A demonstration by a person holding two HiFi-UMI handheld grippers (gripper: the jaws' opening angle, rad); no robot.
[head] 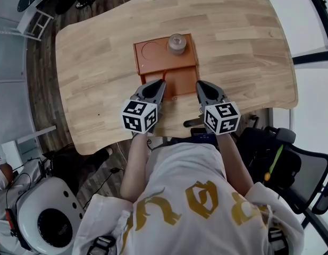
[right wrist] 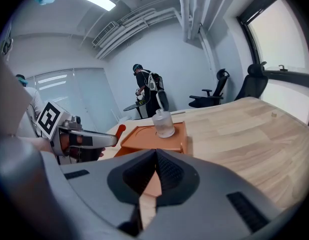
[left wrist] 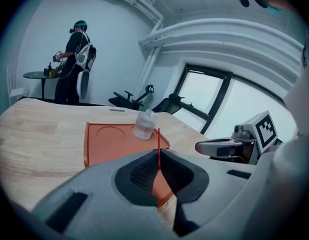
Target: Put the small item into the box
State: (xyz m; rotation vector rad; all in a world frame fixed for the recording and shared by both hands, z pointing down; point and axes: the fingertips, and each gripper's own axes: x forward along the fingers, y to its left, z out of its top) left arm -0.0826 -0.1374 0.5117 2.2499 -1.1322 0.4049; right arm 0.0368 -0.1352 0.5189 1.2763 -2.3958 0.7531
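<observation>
On the left of the wooden table (head: 94, 57), near its front edge, the left gripper (head: 161, 83) points away from the person. Its two fingers are pressed together at the tips, with only a narrow slit behind them. A thin orange-red edge (left wrist: 158, 139) stands upright exactly in line with those tips. Whether the pads pinch it cannot be told.

Just beyond and partly beneath the fingertips lies the orange box (head: 153, 64), flat on the table, and both grippers' tips reach over its near part. A round recess (head: 149, 50) is pressed into its far-left corner, ahead of the left fingers. The small item, a clear glass bottle (head: 177, 43) with a stopper, stands upright on the far-right part of the box. It is well ahead of both sets of fingers and roughly between their lines, and neither touches it.

Right of that, the right gripper (head: 200, 84) lies beside the left one and parallel to it. Its fingers are likewise closed tip to tip, with nothing seen between them.
</observation>
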